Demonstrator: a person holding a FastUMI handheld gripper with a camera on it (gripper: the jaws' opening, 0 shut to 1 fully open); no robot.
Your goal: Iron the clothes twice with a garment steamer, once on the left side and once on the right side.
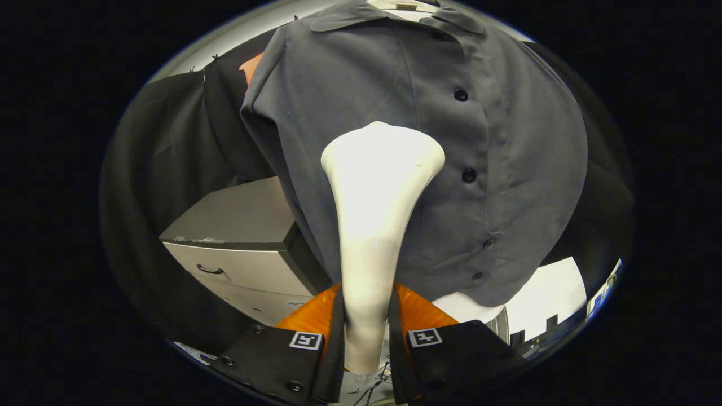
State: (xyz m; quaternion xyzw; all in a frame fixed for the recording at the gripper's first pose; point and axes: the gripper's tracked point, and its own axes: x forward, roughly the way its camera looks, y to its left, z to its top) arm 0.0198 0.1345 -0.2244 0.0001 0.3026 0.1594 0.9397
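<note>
A: The claw (366,332) pinches the steamer (375,192) handle; its head meets the hanging shirt (350,73) beside the placket.

B: Keep the head flat, stroke straight down.

- Bright overhead light glares on the white plastic steamer head (382,163), washing out detail
- Grey button-front shirt (507,169) evenly lit, sharp
- Fisheye bends the edges
</note>
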